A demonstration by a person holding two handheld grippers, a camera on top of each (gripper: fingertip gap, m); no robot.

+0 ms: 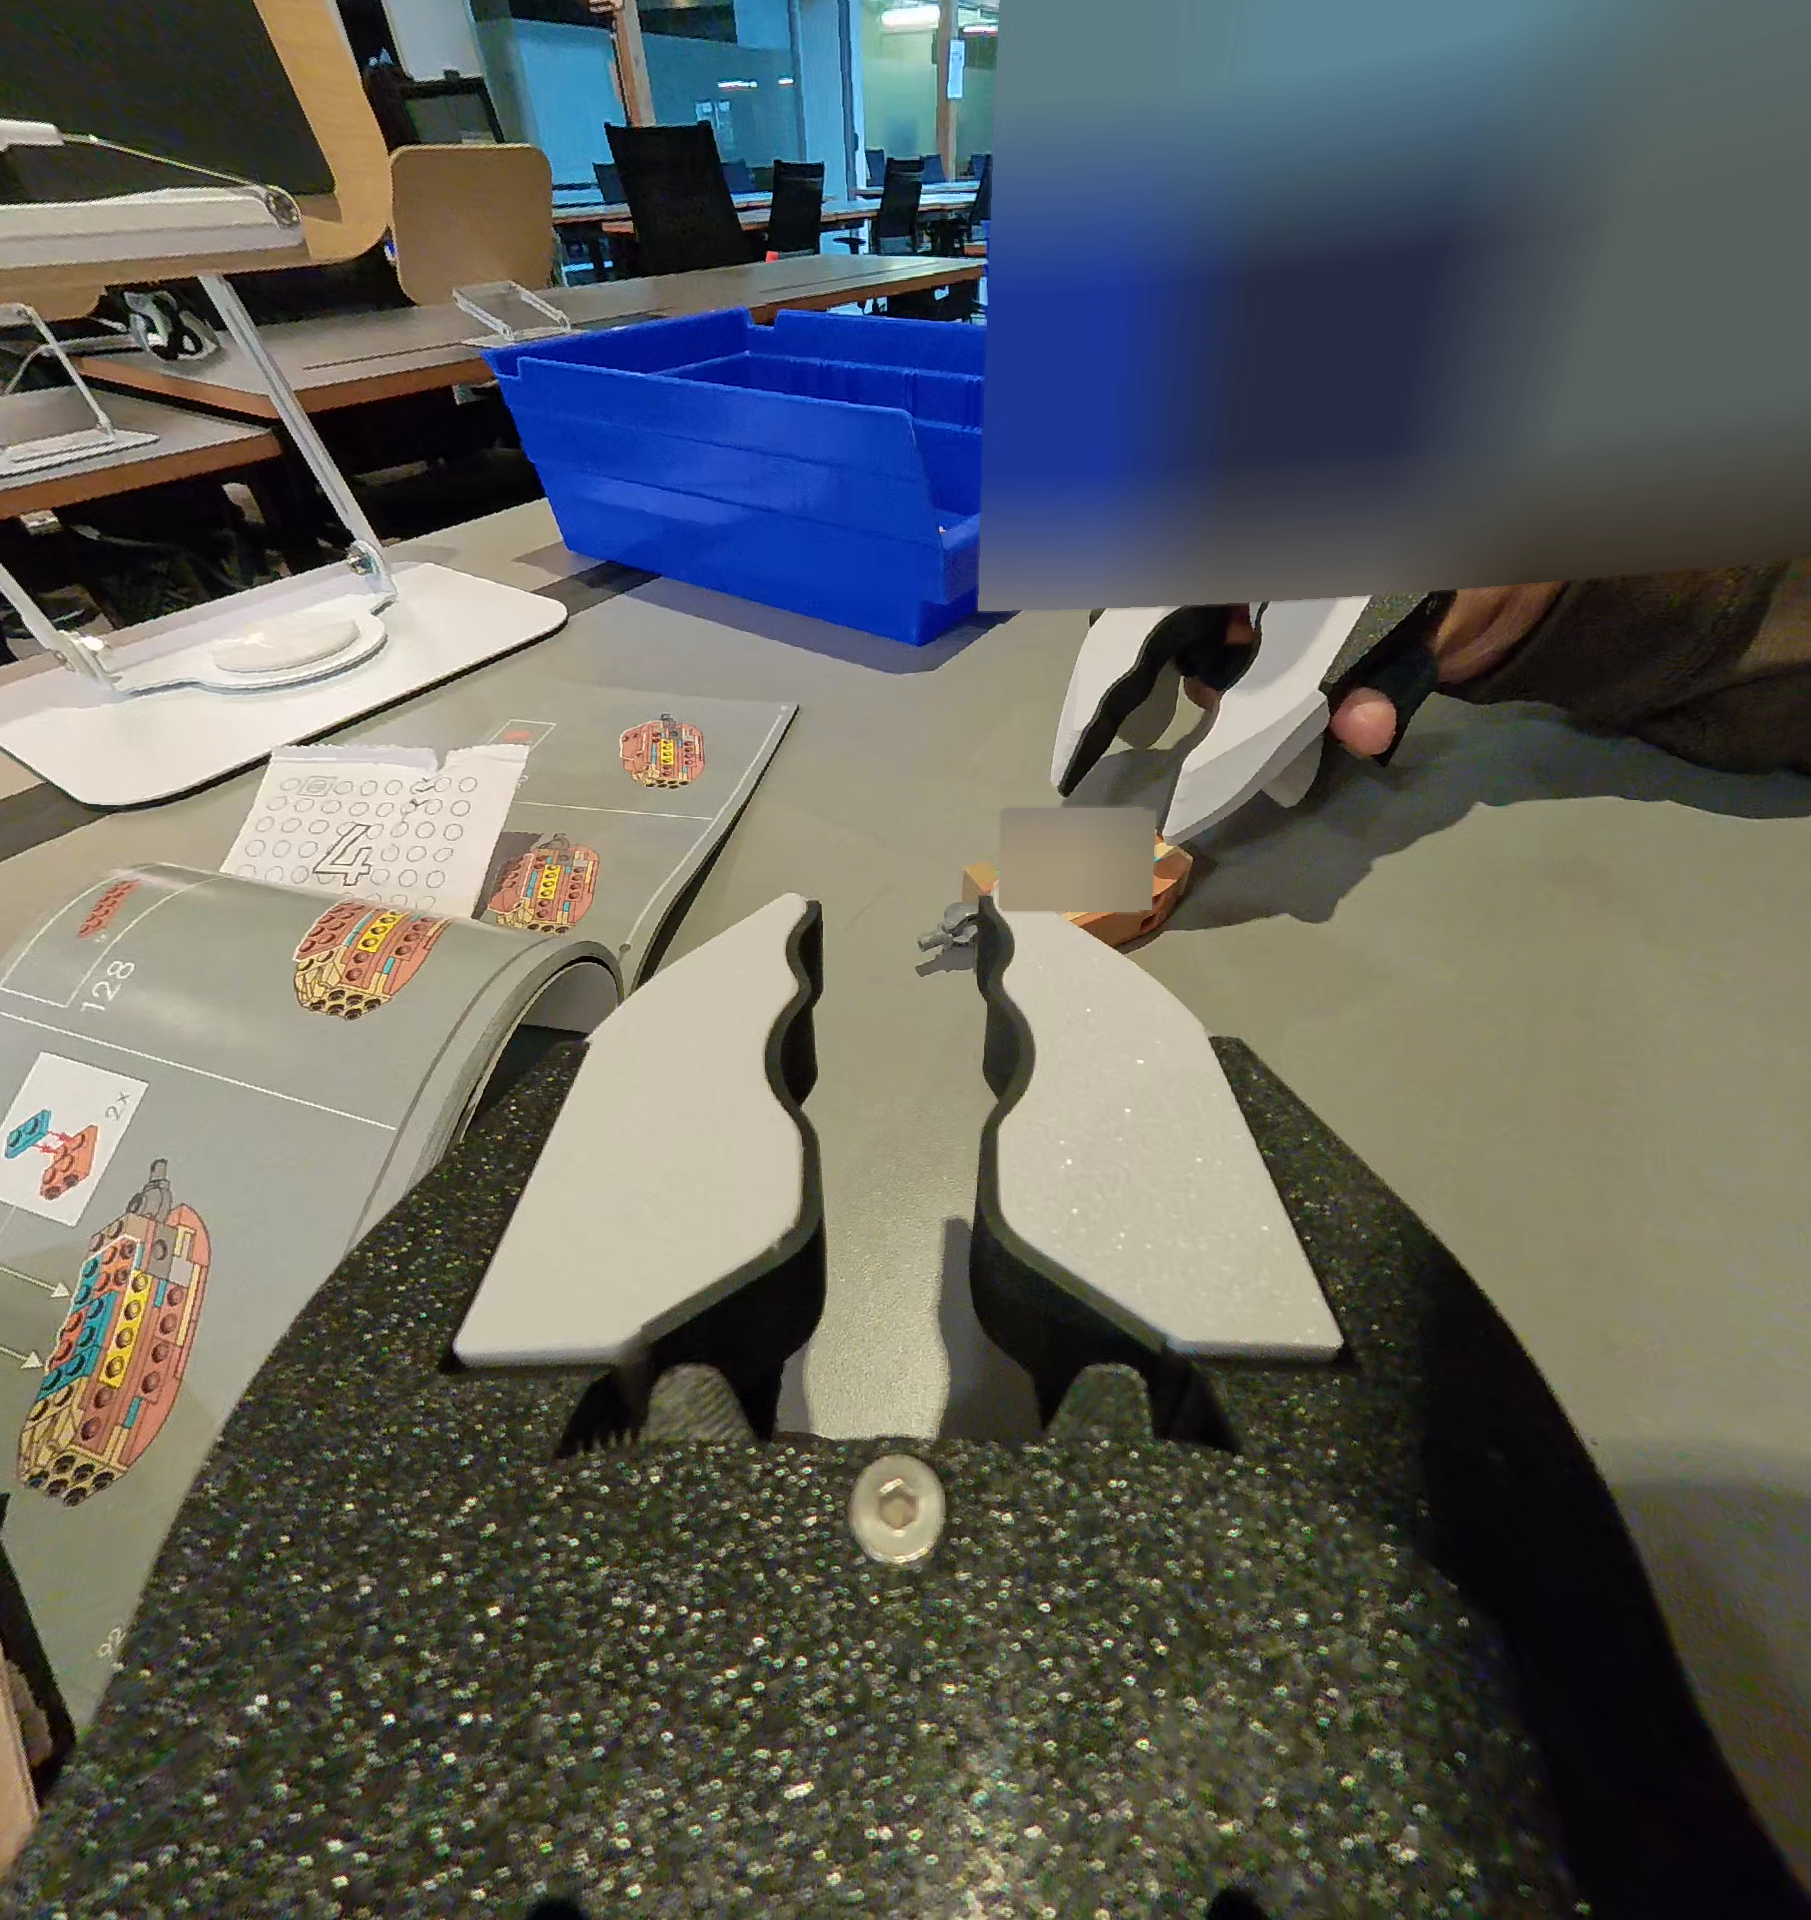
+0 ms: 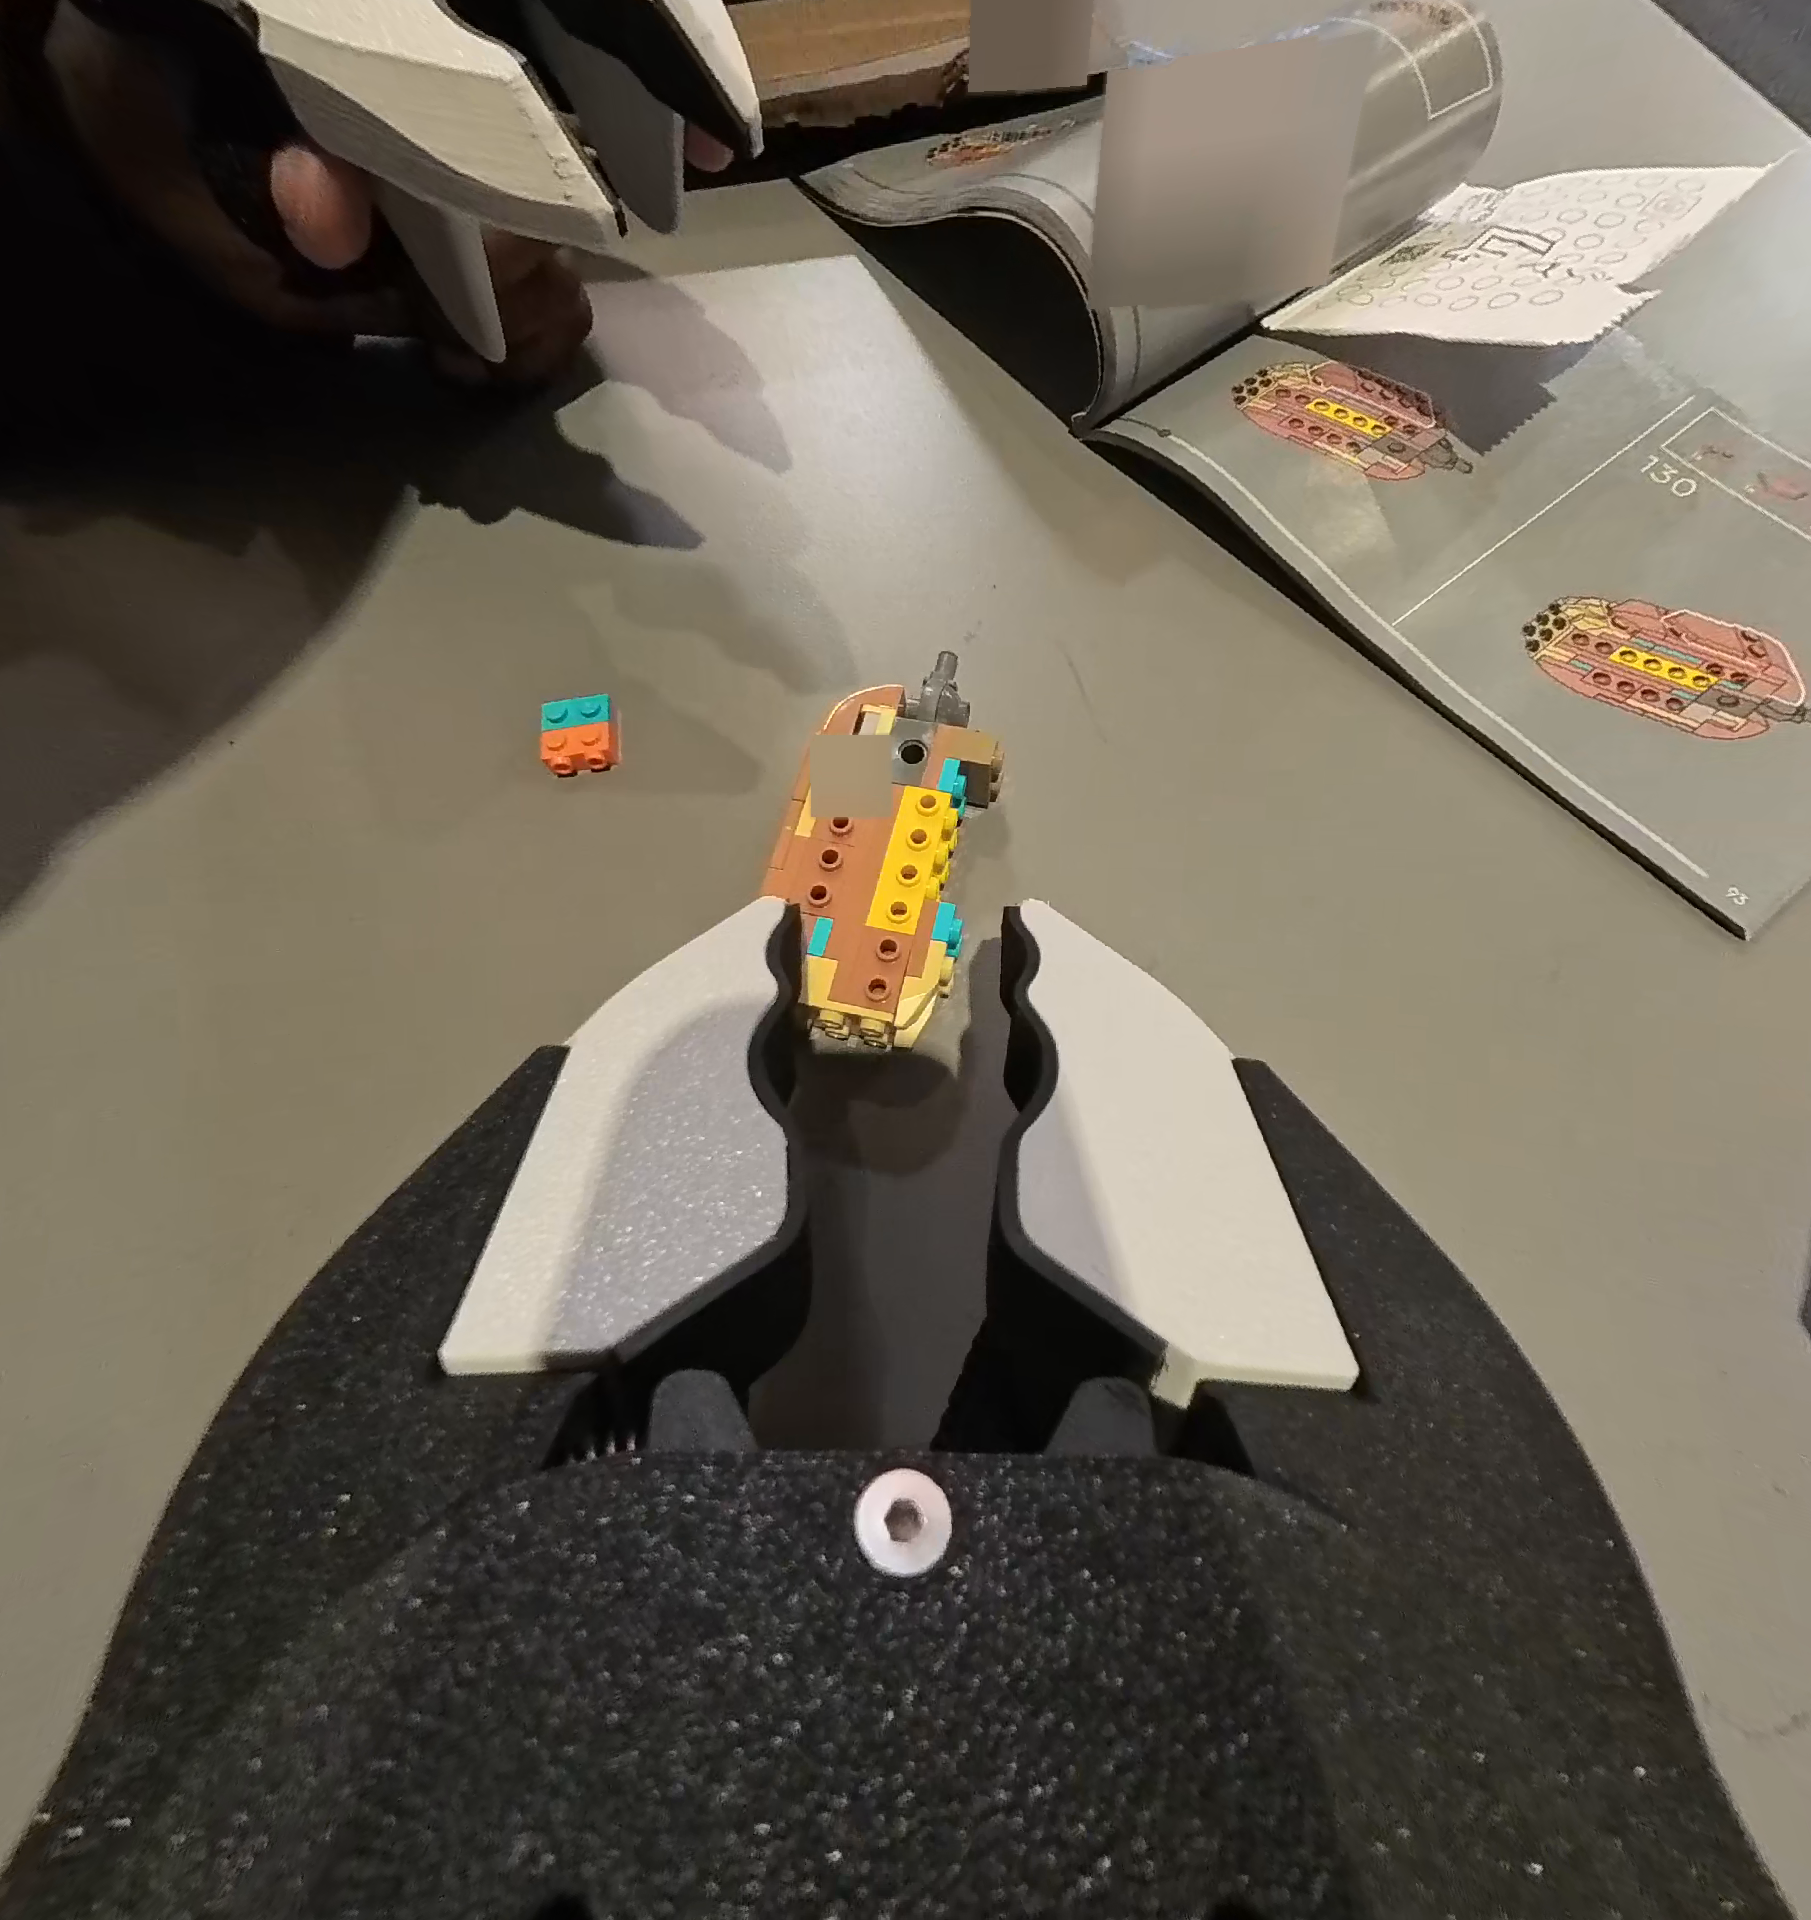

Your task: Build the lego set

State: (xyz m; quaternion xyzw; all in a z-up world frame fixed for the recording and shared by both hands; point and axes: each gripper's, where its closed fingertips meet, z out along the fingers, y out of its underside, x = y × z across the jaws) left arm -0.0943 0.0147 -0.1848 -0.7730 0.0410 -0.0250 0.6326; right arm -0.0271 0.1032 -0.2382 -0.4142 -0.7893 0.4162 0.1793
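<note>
A partly built lego model (image 2: 885, 883), brown, yellow and teal with a grey part at its far end, lies on the grey table. My right gripper (image 2: 896, 925) is open, its fingertips either side of the model's near end, the left finger close against it. A small teal-and-orange brick pair (image 2: 577, 738) lies apart to the model's left. My left gripper (image 1: 896, 930) is open and empty, just short of the model (image 1: 1124, 923), which its right finger partly hides. In the left wrist view the right gripper (image 1: 1124, 810) is over the model. In the right wrist view the left gripper (image 2: 672, 177) is at the top left.
An open instruction booklet (image 1: 257, 1039) (image 2: 1503, 540) lies beside the model, with a torn white paper bag (image 1: 371, 821) (image 2: 1503, 260) on it. A blue bin (image 1: 755, 468) and a white stand (image 1: 257, 665) are farther back. A person's hand (image 1: 1363, 717) holds the right gripper. Tip to tip, the grippers are about 12 cm apart.
</note>
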